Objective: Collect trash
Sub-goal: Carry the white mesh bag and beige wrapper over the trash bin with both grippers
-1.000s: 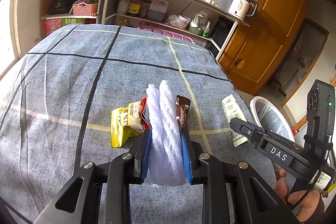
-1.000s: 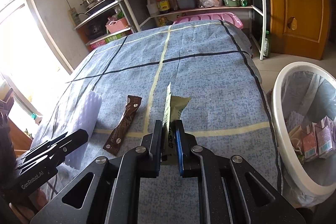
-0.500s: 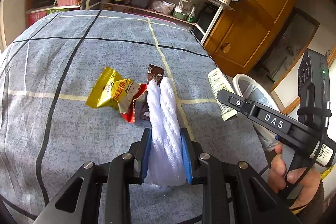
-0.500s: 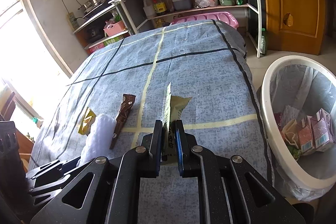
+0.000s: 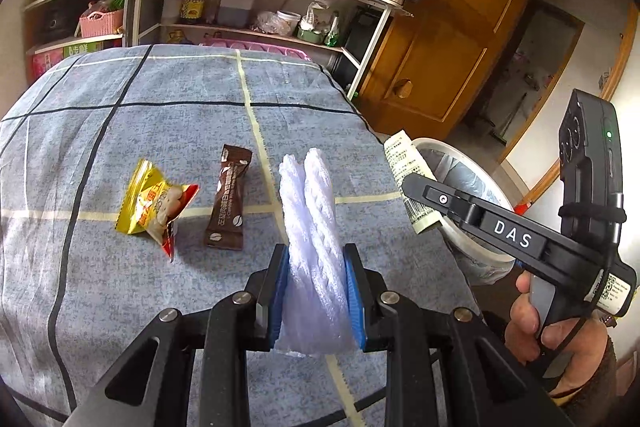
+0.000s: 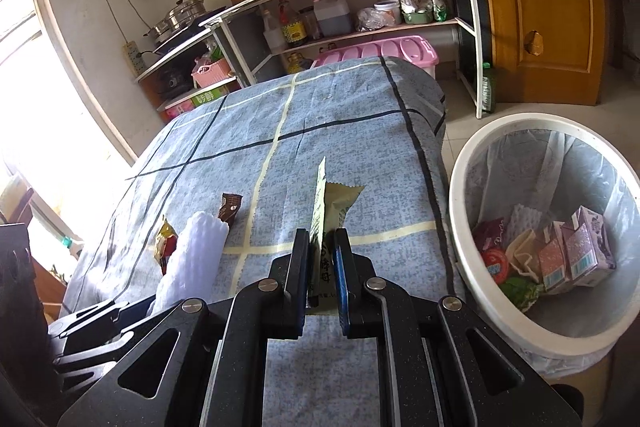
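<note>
1 yellow snack packet (image 5: 154,207), 1 brown sachet (image 5: 229,198), 1 white foam sleeve (image 5: 312,227), 1 green wrapper (image 6: 332,211), 1 bin (image 6: 460,227).

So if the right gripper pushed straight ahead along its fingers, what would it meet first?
Probably only the blue checked tablecloth. The right gripper, shut on a green wrapper, points along the table; the white bin sits off to its right. Depth is uncertain.

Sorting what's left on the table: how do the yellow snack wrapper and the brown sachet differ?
The yellow snack wrapper is crumpled and puffed, with a torn red edge; the brown sachet lies flat. The wrapper is wide and irregular; the sachet is a slim strip. The wrapper sits farther from the left gripper than the sachet, which lies beside the held white foam net. Both rest ungripped on the blue tablecloth.
</note>
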Motion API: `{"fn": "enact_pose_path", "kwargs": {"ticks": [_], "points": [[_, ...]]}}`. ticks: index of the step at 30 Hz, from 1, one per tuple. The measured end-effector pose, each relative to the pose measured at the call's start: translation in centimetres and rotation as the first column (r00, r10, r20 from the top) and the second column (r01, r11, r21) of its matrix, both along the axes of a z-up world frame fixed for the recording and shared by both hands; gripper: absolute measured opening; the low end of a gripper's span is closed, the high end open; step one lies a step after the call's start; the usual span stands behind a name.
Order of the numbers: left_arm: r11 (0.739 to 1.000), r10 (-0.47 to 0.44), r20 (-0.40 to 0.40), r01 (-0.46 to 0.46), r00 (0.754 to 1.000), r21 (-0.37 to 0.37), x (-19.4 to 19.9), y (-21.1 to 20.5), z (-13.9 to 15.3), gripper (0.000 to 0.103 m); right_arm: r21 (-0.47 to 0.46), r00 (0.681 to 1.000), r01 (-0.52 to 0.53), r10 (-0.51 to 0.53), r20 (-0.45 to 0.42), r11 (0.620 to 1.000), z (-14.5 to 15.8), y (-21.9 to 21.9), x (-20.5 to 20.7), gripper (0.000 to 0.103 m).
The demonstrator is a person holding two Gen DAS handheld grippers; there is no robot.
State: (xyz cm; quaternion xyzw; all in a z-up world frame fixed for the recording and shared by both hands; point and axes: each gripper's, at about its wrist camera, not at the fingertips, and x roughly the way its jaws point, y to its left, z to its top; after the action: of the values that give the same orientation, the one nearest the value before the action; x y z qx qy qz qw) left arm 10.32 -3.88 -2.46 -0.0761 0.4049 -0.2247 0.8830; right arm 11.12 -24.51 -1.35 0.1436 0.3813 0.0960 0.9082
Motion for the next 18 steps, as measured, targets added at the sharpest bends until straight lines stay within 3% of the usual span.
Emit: {"fn": "enact_pose_path", "kwargs": {"ticks": [18], "points": [[0.983,-0.182,0.061,0.183,0.981,-0.005,2.9,-10.7,3.2,0.027,0.004,0.982,0.187,-0.187,0.024,0.982,2.3,-11.2,-2.4,0.012]]}}
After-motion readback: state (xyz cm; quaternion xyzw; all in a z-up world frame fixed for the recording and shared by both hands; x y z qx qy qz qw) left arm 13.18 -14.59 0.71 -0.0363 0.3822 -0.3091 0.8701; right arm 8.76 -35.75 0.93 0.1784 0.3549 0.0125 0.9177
